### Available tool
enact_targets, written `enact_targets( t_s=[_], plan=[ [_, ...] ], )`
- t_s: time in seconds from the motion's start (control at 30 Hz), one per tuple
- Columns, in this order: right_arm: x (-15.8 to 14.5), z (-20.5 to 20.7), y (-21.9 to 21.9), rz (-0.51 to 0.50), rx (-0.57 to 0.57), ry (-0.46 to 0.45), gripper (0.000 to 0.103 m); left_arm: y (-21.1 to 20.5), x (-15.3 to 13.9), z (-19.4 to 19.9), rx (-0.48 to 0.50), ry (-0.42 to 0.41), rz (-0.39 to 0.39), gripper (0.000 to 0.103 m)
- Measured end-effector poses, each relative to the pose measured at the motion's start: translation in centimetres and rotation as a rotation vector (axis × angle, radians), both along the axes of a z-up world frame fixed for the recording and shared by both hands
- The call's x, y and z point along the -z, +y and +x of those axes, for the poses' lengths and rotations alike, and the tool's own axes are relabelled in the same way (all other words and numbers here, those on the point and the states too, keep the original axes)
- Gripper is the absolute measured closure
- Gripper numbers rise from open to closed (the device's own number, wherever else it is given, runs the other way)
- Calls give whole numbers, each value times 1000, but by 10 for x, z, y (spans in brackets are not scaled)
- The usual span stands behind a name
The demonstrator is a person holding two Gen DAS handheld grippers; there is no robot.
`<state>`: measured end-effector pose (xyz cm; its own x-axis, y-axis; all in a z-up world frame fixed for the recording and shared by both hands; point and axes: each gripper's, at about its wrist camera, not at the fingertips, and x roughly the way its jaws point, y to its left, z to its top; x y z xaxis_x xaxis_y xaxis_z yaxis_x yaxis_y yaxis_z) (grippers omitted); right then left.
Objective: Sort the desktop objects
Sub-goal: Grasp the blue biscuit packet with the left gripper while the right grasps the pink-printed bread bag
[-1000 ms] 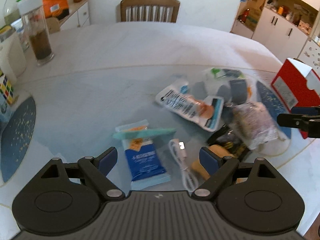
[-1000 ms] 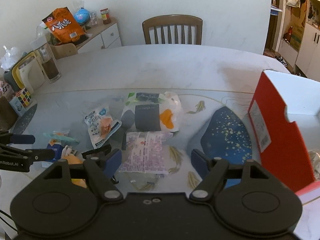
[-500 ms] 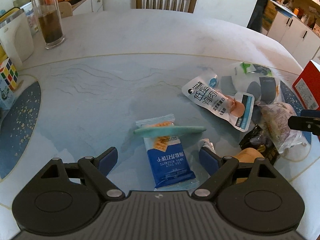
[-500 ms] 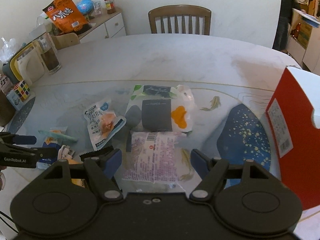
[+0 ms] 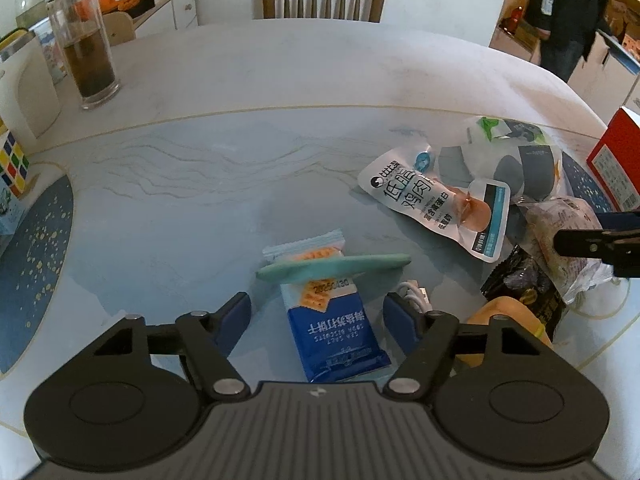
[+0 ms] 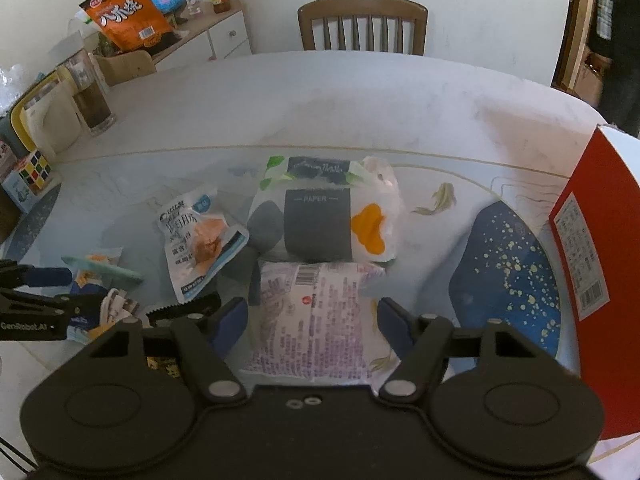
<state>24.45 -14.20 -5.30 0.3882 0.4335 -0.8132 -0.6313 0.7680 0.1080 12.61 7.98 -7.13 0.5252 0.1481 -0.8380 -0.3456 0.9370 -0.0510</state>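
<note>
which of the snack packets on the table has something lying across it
The blue soda biscuit packet between the left claw's fingers: a teal strip lies across its top. The chicken pouch is uncovered.

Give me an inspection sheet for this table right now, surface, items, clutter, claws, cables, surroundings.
Surface: round table, pale marble with blue patches.
Job's things: blue cracker packet under a teal strip; chicken pouch; tissue pack; purple-print bag; red box.
Clutter: Rubik's cube, dark-filled glass.
Claws: left claw open over the cracker packet; right claw open over the purple-print bag.
Cables: white USB cable.
Surroundings: wooden chair, person standing.
</note>
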Motion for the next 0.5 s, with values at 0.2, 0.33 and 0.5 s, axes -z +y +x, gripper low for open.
enact_targets(
  t_s=[0.2, 0.33, 0.5],
  plan=[
    [12, 1, 3, -41, 1, 20, 45, -6, 1, 3, 20, -2, 28, 44],
    [11, 1, 2, -37, 14, 28, 47, -11, 0, 3, 34, -3, 51, 58],
    [11, 1, 2, -38, 10, 36, 48, -11, -1, 2, 58, -22, 27, 66]
  ],
)
